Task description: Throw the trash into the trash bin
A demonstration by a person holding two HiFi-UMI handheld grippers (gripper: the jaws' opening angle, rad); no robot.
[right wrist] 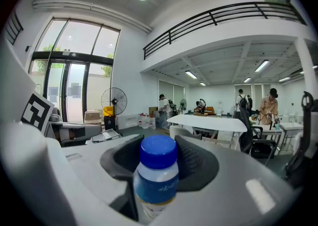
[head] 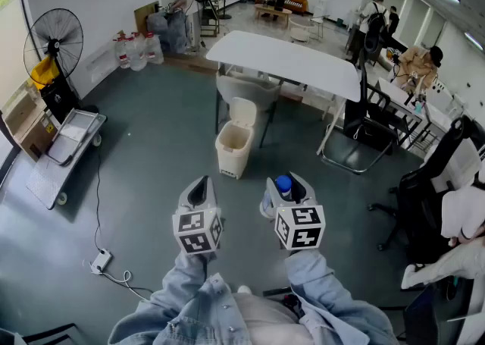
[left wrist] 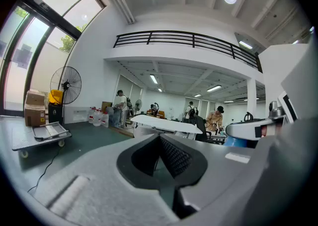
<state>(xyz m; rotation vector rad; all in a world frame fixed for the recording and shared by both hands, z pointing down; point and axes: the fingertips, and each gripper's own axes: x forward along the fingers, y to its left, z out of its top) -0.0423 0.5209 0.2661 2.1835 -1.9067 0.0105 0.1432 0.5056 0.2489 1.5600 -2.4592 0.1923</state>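
A cream trash bin [head: 233, 147] with its lid tipped up stands on the grey floor by the white table, ahead of both grippers. My right gripper [head: 286, 186] is shut on a small clear bottle [right wrist: 157, 183] with a blue cap [right wrist: 158, 151] and a blue label; the bottle stands upright between the pads. The cap [head: 283, 183] also shows in the head view. My left gripper [head: 199, 190] is held level beside the right one, shut, with nothing between its pads [left wrist: 174, 156]. Both are short of the bin and a little above its height.
The white table [head: 292, 61] stands just behind the bin, with a grey tub under it. A folding chair [head: 355, 148] and office chairs [head: 424, 199] are on the right. A flat cart [head: 67, 139], a fan [head: 53, 36] and a power strip [head: 100, 261] are on the left. People work at the back.
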